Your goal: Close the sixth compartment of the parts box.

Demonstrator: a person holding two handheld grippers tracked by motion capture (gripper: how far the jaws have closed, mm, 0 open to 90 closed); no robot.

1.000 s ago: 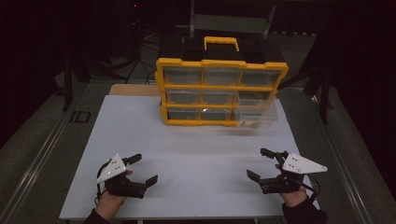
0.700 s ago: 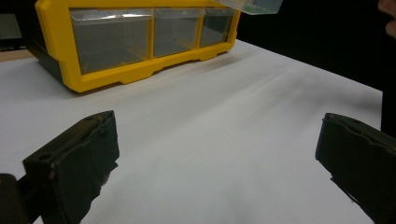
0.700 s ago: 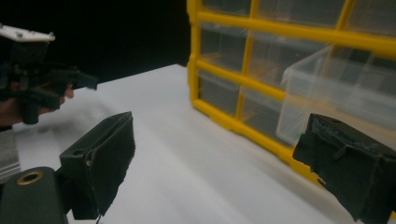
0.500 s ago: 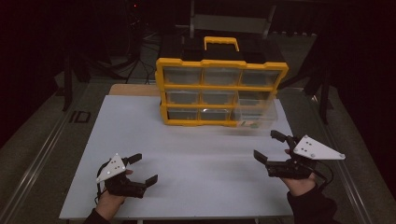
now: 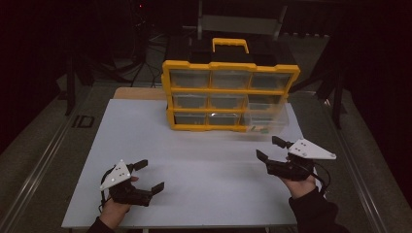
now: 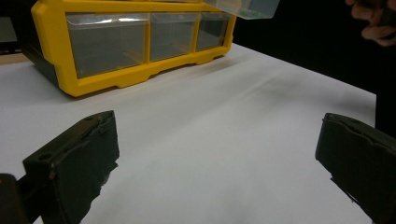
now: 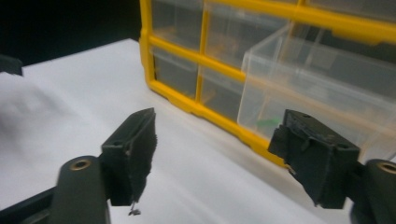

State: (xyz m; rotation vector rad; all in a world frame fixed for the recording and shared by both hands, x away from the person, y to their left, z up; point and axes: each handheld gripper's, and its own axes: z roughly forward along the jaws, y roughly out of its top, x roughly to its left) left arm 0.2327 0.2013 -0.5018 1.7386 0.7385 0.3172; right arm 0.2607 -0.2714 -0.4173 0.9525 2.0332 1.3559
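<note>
Your right gripper has climbed from the near edge toward the pulled-out clear drawer at one o'clock — jaws spread, empty. Your left gripper stays at seven o'clock, jaws apart — that drawer looks like your target on the yellow organizer.

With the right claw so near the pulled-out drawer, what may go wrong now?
1. The clear drawer at the bottom right of the yellow organizer stands pulled out; the open right claw close in front might bump it and pull it out fully.
2. Something small and green lies inside the drawer; it might spill.
3. Pushing the drawer could slide the organizer on the smooth white board.
</note>
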